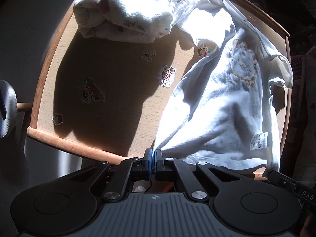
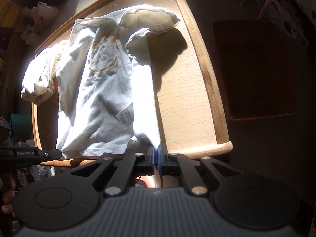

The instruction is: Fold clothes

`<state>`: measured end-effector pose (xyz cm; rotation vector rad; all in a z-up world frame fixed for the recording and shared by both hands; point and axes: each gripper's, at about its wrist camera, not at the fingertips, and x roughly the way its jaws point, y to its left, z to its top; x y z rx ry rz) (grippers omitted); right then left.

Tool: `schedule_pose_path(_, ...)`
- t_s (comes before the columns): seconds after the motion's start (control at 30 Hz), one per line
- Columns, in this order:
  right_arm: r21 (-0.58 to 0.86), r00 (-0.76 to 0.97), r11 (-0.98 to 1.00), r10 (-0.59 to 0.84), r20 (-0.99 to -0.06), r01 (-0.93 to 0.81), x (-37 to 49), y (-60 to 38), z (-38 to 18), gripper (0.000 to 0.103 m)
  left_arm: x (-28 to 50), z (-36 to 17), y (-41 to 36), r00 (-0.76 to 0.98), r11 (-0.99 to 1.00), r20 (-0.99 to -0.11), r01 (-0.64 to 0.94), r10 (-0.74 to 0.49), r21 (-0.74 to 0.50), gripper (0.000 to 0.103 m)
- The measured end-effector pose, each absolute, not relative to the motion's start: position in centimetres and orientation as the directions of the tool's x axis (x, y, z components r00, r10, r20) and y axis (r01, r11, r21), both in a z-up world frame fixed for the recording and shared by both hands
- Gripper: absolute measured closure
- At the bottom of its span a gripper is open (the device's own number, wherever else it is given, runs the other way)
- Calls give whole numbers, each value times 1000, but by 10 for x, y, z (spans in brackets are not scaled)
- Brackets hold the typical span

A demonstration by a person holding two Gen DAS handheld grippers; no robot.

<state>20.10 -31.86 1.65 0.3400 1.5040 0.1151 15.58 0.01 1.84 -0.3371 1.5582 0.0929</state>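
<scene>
Low over the table edge (image 1: pixel 65 144) — both grippers pinch the white shirt (image 1: pixel 227 98) hem.

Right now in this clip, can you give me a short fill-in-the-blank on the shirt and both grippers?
1. The left gripper is shut on the hem of the white ____.
2. The right gripper grips the same T-shirt at its ____ edge.
3. The care label shows, so the shirt lies inside ____.
4. The floral cloth lies bunched on the wooden ____.

Missing: T-shirt; bottom; out; table
</scene>
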Motion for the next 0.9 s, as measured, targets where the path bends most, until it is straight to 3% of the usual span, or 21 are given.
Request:
schedule_pose_path(0.4,221,25,971,220,-975,91,201,-332,3,98,153,13,-9,-25,962,-987,-232,-157,-147,101)
schedule_pose_path(0.63,92,91,985,107,-990,-148,199,-296,23,97,152,11,-10,-35,967,-989,-217,-140,-130,101)
schedule_pose_path(0.9,36,93,996,44,-995,-82,211,-270,-1,96,153,12,-12,-31,977,-993,-184,-115,-107,100)
